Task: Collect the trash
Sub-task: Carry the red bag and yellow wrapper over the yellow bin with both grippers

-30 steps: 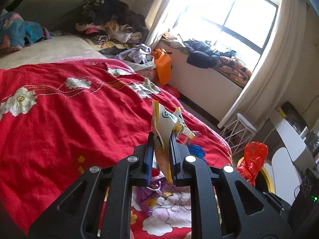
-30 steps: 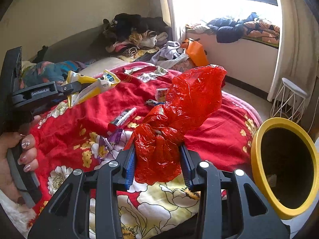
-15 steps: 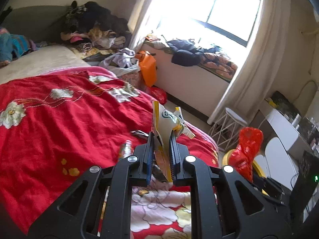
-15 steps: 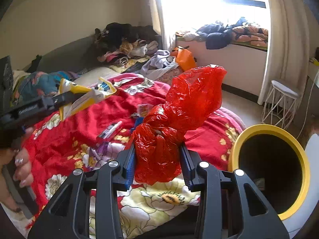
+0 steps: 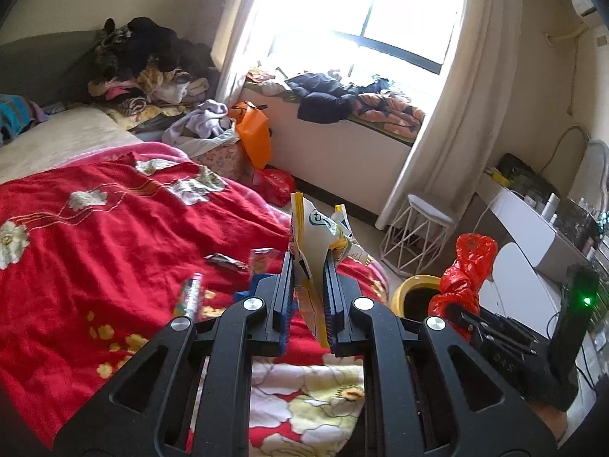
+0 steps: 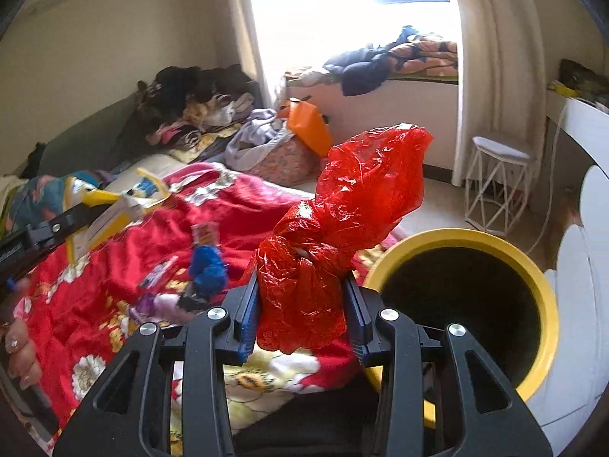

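My left gripper is shut on a yellow and white snack wrapper, held above the red bedspread; it shows at the left of the right wrist view. My right gripper is shut on a crumpled red plastic bag, just left of the yellow bin's open mouth. The bag and the bin also show in the left wrist view. Loose wrappers lie on the bed: a tube, a dark wrapper, a blue crumpled piece.
Piles of clothes sit at the bed's far end and on the window ledge. An orange bag and a white wire stool stand on the floor. A white desk is at the right.
Both grippers have swung right toward the yellow bin, still gripping their loads. The bin has grown larger in the right wrist view and has come into the left wrist view.
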Demonstrator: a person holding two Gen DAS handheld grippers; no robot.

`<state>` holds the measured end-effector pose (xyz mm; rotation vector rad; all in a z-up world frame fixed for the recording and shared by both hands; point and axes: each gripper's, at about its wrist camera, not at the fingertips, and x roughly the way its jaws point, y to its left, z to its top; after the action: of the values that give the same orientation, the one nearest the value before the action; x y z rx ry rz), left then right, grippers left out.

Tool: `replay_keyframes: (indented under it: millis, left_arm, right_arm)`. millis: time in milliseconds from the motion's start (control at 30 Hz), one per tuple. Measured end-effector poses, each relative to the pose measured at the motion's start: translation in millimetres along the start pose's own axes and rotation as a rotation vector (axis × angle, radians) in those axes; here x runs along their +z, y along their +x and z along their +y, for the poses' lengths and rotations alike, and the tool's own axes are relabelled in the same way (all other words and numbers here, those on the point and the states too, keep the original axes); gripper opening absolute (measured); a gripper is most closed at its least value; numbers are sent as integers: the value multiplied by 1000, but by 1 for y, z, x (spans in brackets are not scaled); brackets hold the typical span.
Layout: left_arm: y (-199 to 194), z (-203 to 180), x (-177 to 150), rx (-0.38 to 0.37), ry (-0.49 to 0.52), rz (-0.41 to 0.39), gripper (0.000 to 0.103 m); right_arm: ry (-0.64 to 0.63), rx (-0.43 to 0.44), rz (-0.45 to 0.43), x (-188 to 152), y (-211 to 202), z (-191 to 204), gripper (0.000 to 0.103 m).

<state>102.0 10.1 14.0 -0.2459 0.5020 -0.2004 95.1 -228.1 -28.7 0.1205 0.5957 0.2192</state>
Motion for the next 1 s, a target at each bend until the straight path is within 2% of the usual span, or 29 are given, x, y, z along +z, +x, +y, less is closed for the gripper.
replay_keyframes:
  millis: [400, 1000]
  left_arm:
    - [14, -43, -9, -50, 34, 38, 10]
    - [45, -97, -27, -123, 96, 89, 10]
  right_arm:
    - [79, -74, -42, 7, -11, -50, 37]
    - [90, -159, -49, 7, -23, -99, 37]
